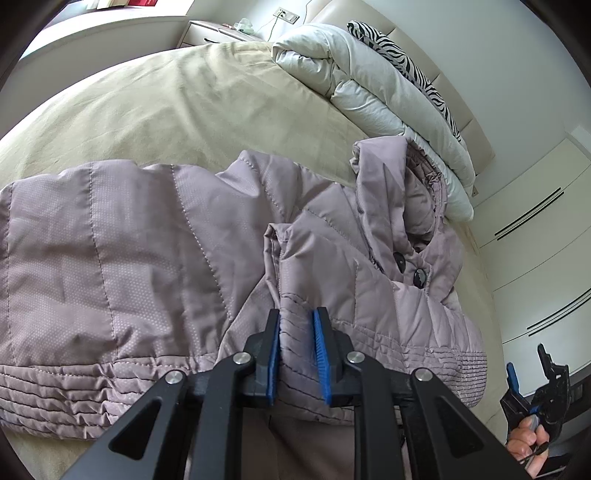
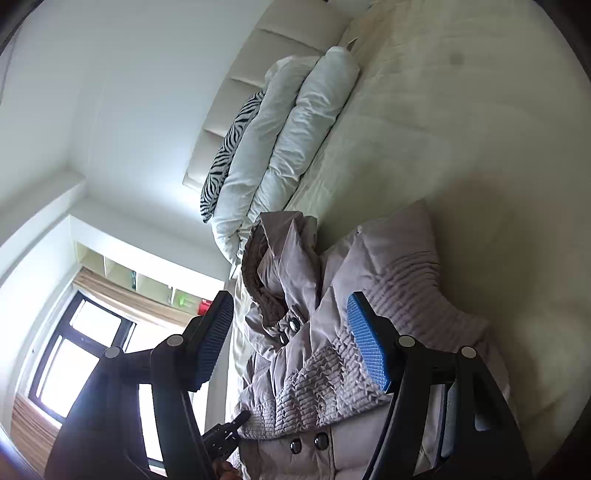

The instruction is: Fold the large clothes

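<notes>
A mauve quilted hooded jacket (image 1: 147, 240) lies spread on the bed, hood (image 1: 399, 177) toward the pillows and dark buttons at the collar. My left gripper (image 1: 297, 317) is shut on a ridge of the jacket's gathered hem fabric, which is pinched between the blue pads. My right gripper (image 2: 290, 306) hovers off the bed's right side, rolled sideways and open, with nothing between its pads; the jacket (image 2: 388, 258) lies beyond it. In the left wrist view the right gripper (image 1: 535, 373) shows at the lower right, held by a hand (image 1: 524, 443).
A beige sheet (image 1: 166, 92) covers the bed. A rolled white duvet (image 1: 369, 74) and a zebra-print pillow (image 1: 399, 55) lie against the headboard. A nightstand (image 1: 214, 35) stands at the far corner, white wardrobe doors (image 1: 535, 221) to the right, and a window (image 2: 74, 350) behind.
</notes>
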Demonstrator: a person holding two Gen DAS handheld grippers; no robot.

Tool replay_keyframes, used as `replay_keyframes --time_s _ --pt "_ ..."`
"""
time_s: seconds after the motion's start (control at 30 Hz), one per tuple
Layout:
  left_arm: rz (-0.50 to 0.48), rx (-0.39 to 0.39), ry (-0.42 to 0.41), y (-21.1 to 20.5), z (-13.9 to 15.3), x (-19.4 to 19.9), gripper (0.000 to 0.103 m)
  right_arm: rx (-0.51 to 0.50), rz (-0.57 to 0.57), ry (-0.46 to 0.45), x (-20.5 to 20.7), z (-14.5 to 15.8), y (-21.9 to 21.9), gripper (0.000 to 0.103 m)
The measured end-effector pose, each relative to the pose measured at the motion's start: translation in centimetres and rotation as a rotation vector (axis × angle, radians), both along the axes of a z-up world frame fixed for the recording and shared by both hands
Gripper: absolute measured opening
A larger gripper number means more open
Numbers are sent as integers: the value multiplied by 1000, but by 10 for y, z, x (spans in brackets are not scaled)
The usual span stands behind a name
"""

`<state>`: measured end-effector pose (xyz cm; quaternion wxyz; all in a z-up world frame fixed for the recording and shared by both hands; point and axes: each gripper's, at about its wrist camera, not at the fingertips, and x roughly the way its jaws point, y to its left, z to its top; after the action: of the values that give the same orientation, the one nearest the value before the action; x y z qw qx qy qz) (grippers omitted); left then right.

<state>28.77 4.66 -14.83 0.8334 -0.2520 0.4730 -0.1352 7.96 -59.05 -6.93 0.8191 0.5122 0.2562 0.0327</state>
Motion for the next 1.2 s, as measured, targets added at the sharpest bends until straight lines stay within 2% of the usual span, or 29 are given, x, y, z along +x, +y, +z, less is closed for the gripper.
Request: replay_keyframes --time_s 0.07,0.13,0.2,0.23,0.27,0.3,0.4,0.47,0.5,0.57,0.63,0.73,0.87,0.93,1.0,1.2 --pt "0 -2 1 2 -2 -2 21 -1 18 54 21 -16 2 64" --pt "-1 6 1 2 -6 -2 24 -7 5 154 30 -47 0 63" --pt "0 7 2 3 -9 -1 25 37 28 153 31 -76 -5 62" --pt "0 7 2 3 -10 -1 25 27 32 136 29 -80 -5 56" --pt "1 1 0 4 -10 -1 26 14 39 119 26 -82 -5 56" --pt "3 -12 -2 5 -8 -1 27 -1 48 113 25 -79 -3 56" --pt "14 -77 -12 14 5 -13 43 -59 42 148 18 -64 2 57" --pt "20 -108 -64 25 23 -32 65 -145 34 136 7 -40 12 60" --pt "32 -113 -87 34 32 -44 70 -206 33 120 1 -25 21 62" --pt "75 -151 -142 59 46 -74 84 -327 29 89 -17 4 44 80" --pt "141 -196 -177 92 54 -106 89 -408 49 36 -35 27 70 86" --pt "277 -244 -183 154 52 -155 90 -457 131 -2 -55 47 108 89" --pt "493 -354 -148 247 26 -216 91 -407 261 -9 -75 53 156 89" --pt "594 -436 -97 286 7 -238 91 -375 295 -13 -84 54 176 89" --pt "666 -513 -85 311 -6 -255 91 -336 316 -5 -91 52 193 89" --pt "781 -627 -53 337 -35 -258 91 -327 347 15 -110 54 224 89"
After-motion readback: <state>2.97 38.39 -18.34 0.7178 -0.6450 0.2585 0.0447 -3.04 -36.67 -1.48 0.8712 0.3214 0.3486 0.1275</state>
